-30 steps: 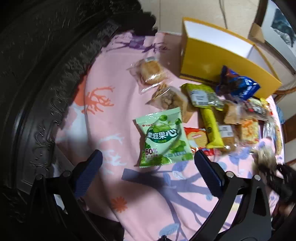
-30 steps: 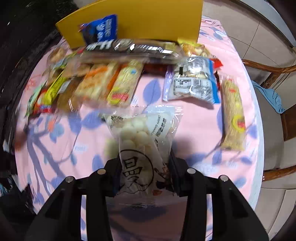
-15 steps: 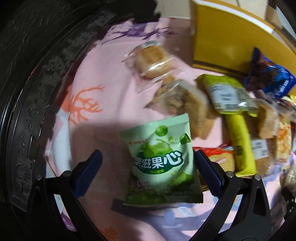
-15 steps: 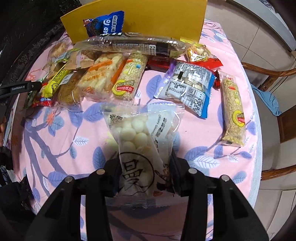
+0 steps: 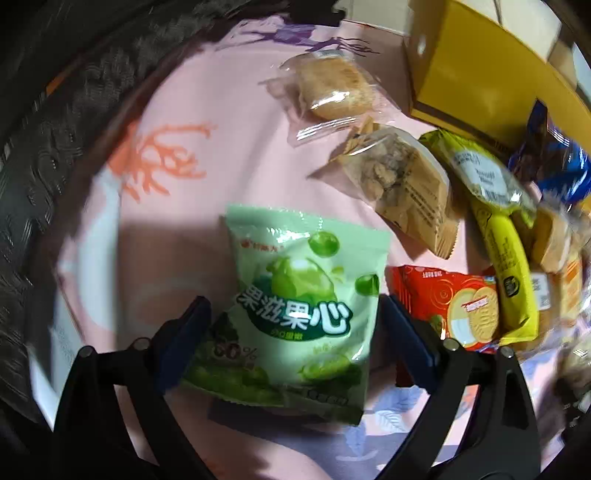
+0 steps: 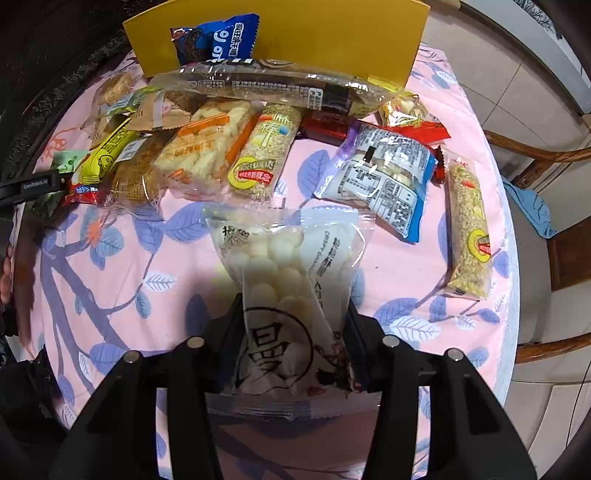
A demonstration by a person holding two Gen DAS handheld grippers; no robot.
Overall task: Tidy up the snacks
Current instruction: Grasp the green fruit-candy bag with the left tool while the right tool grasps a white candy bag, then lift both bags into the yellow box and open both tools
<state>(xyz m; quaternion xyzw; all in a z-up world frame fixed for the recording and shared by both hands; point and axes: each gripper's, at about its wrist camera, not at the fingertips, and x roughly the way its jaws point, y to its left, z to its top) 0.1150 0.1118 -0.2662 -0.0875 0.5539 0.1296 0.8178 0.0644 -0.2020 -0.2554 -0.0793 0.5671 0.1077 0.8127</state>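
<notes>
Straddling green pouch (image 5: 295, 314), left claw (image 5: 295, 328) has just been narrowing, pads not yet pressing; right claw (image 6: 295, 332) has been loosening around white puff bag (image 6: 288, 295), likely releasing on bench (image 6: 110, 295).

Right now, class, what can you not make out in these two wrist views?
- Inside of the yellow box: right view, its near wall hides it; left view, the top edge cuts it.
- Small print on the green pouch: left view, blurred.
- Bottom of the white-ball bag: right view, behind the right gripper.
</notes>
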